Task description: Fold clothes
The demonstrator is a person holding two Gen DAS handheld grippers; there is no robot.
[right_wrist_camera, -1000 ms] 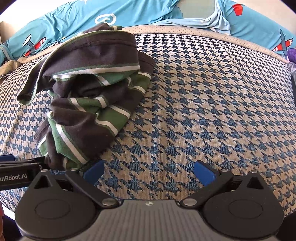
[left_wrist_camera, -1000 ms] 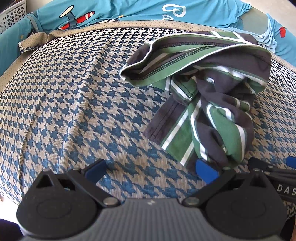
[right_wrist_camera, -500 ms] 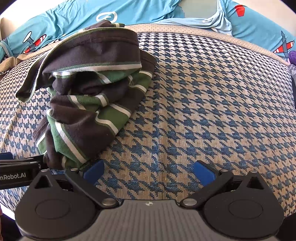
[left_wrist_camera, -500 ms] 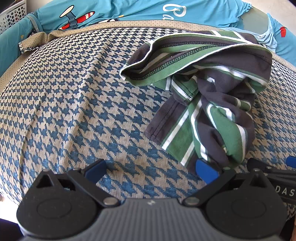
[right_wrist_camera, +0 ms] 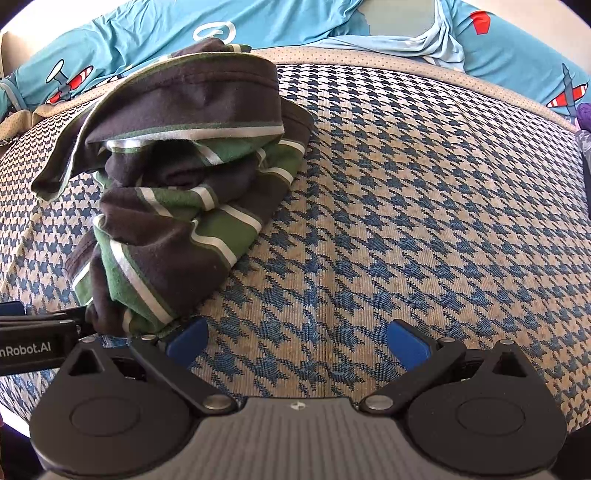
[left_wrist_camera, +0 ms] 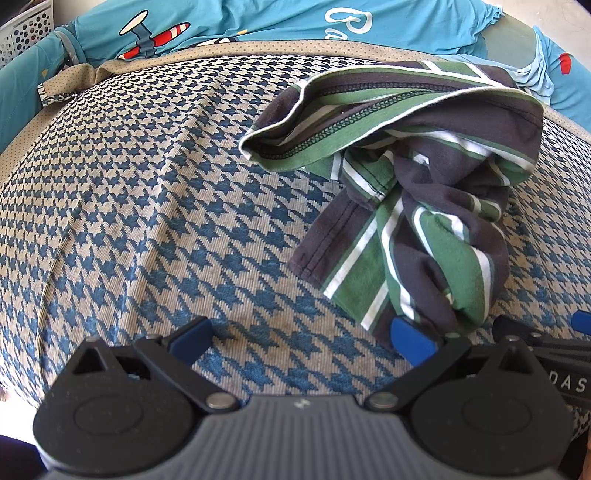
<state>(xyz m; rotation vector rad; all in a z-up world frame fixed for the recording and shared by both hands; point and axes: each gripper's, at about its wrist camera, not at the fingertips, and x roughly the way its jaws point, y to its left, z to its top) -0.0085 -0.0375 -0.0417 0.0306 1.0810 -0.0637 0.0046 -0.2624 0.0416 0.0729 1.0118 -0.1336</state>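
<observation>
Left gripper (left_wrist_camera: 299, 338): jaws spread wide, nothing between them; it sits low over the houndstooth cover, its right blue pad just touching or just short of the near hem of the striped garment; I cannot tell which.
Right gripper (right_wrist_camera: 297, 339): also wide and empty, low over the cover; its left blue pad lies at the garment's near end, so the two grippers flank that end from either side.
Why so placed: judged from the open jaws on both sides of the near hem, each gripper looks set to pinch a corner there and pull the cloth flat before any fold.
Striped garment (left_wrist_camera: 413, 184): dark, green and white stripes, lying in a crumpled heap on the cover, at about 1 o'clock in the left wrist view and 10 o'clock in the right wrist view (right_wrist_camera: 184, 192); a stitched hem or opening stands up and gapes at its far end. Not yet spread, so folding is at its start.
Houndstooth cover (left_wrist_camera: 129, 221): blue and tan, padded surface that carries the garment; bare at 12 to 2 o'clock in the right wrist view, room enough to lay it out.
Blue aeroplane-print cloth (left_wrist_camera: 221, 26): bunched along the far edge at 12 o'clock, close behind the garment; it could get caught up if the garment is spread that way.
White perforated basket (left_wrist_camera: 22, 26): at 10 o'clock in the left wrist view, well apart.
</observation>
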